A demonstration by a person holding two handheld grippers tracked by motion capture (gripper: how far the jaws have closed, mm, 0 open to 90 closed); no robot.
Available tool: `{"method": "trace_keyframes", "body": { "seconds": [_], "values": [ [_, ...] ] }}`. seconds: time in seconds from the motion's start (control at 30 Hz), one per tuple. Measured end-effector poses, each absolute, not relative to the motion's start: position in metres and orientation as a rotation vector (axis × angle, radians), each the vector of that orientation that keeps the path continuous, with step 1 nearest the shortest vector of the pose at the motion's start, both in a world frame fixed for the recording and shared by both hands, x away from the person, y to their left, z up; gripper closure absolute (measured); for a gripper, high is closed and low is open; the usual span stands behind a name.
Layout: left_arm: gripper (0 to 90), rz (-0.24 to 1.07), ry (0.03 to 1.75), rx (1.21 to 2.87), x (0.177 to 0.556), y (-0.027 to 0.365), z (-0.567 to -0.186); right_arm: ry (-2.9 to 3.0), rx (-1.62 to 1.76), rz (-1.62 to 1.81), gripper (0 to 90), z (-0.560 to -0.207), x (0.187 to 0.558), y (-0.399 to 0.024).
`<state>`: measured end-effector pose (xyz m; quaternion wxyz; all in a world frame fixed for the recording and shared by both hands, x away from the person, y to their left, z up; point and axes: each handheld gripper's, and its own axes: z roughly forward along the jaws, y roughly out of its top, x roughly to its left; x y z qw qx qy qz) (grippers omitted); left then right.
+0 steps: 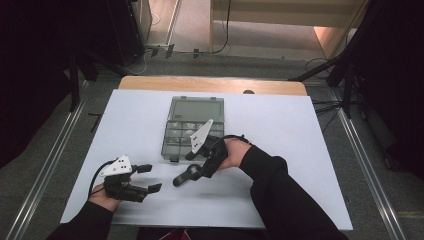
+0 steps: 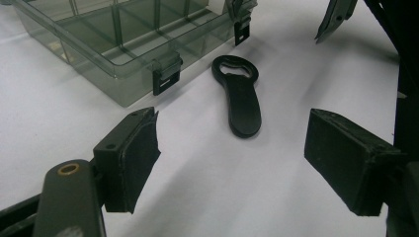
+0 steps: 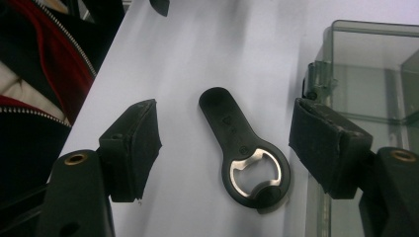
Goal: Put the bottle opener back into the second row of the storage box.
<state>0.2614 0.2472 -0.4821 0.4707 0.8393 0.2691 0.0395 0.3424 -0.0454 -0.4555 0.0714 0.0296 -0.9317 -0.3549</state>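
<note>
Room dim at the edges; white table (image 1: 300,165) evenly lit from overhead. Soft shadows fall beside the bottle opener (image 3: 242,148) in both gripper views. Nearest jaws slightly soft. Mild glare on the clear plastic organiser box (image 2: 123,44).

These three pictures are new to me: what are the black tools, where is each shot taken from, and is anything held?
A person sits at a white table holding a hand-operated two-jaw gripper in each hand. The high view looks down from above: left gripper, right gripper. The other two pictures come from cameras riding on each gripper, looking along its black jaws. On the table lie a black bottle opener and a clear compartment box, lid open. The right gripper's open jaws stand either side of the opener, not touching it. Nothing is held.
</note>
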Motion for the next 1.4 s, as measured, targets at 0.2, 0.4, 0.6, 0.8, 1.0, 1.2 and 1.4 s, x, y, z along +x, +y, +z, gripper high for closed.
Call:
{"method": "trace_keyframes", "body": {
  "seconds": [0.2, 0.4, 0.6, 0.8, 1.0, 1.2, 1.4],
  "values": [
    [21.0, 0.093, 0.655, 2.061, 0.261, 0.247, -0.482, -2.802, 0.144, -1.032, 30.9, -0.459, 0.346, -0.037],
    [21.0, 0.094, 0.655, 2.060, 0.261, 0.247, -0.482, -2.798, 0.211, -1.020, 32.8, -0.463, 0.349, -0.029],
    [21.0, 0.090, 0.653, 2.061, 0.261, 0.247, -0.482, -2.808, 0.247, -0.991, 33.3, -0.466, 0.351, -0.021],
    [21.0, 0.089, 0.652, 2.062, 0.261, 0.247, -0.482, -2.835, 0.317, -0.942, 33.5, -0.476, 0.350, -0.016],
    [21.0, 0.090, 0.658, 2.059, 0.261, 0.247, -0.482, -2.860, 0.355, -0.917, 35.4, -0.480, 0.350, -0.014],
    [21.0, 0.091, 0.655, 2.058, 0.261, 0.247, -0.482, -2.898, 0.463, -0.856, 38.7, -0.480, 0.345, -0.008],
    [21.0, 0.093, 0.656, 2.058, 0.261, 0.247, -0.482, -2.922, 0.455, -0.800, 40.5, -0.484, 0.345, 0.001]
  ]
}}
